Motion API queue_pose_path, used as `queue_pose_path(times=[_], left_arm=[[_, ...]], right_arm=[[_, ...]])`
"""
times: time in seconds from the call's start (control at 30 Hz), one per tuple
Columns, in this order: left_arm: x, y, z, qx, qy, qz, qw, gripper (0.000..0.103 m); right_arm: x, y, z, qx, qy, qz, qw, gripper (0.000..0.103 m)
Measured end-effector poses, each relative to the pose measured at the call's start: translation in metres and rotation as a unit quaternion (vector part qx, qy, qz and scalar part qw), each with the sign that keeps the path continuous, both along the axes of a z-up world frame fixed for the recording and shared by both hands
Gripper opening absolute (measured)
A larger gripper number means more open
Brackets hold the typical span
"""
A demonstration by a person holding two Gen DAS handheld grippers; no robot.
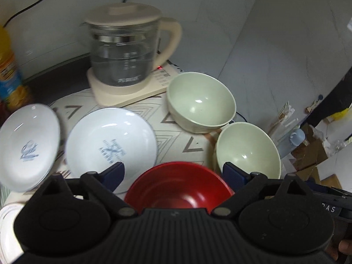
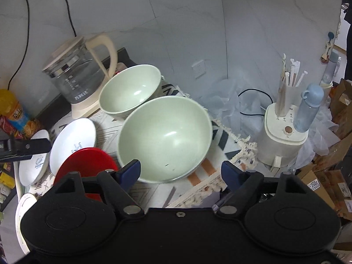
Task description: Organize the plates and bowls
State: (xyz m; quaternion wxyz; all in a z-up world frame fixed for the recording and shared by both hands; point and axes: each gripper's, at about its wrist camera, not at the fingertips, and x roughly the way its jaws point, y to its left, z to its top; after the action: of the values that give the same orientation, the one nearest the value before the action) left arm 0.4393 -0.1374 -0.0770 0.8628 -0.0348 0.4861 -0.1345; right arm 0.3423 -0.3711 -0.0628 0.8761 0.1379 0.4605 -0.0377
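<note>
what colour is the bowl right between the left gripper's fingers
Red: the red bowl sits between the open left gripper fingers, best seen in the left wrist view.

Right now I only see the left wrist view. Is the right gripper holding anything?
Observer: No. The right gripper is open and empty, with the near green bowl just ahead of its fingers.
Operator: What's to the right of that bowl?
Observer: The mat ends there in a fringed edge, and a white appliance stands beyond it.
Operator: Anything on top of it?
Observer: A blue bottle stands upright on its lid.
</note>
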Motion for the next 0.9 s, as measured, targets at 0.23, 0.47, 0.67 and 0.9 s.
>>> queue_pose_path(times=[0.23, 0.47, 0.67, 0.9], left_arm=[[0.025, -0.034, -0.018, -0.006, 0.023, -0.016, 0.9996, 0.069], [0.045, -0.065, -0.043, -0.003, 0.048, -0.030, 0.9984, 0.062], [0.060, -0.090, -0.065, 0.014, 0.071, -0.031, 0.9968, 0.050], [0.072, -0.107, -0.085, 0.019, 0.100, -0.018, 0.9946, 0.028]], right_arm=[[0.019, -0.018, -0.015, 0.015, 0.017, 0.001, 1.000, 0.065], [0.037, -0.029, -0.036, 0.025, 0.047, 0.009, 0.999, 0.060], [0.051, -0.040, -0.047, 0.030, 0.063, 0.024, 0.997, 0.052], [0.065, -0.052, -0.061, 0.043, 0.080, 0.046, 0.995, 0.035]])
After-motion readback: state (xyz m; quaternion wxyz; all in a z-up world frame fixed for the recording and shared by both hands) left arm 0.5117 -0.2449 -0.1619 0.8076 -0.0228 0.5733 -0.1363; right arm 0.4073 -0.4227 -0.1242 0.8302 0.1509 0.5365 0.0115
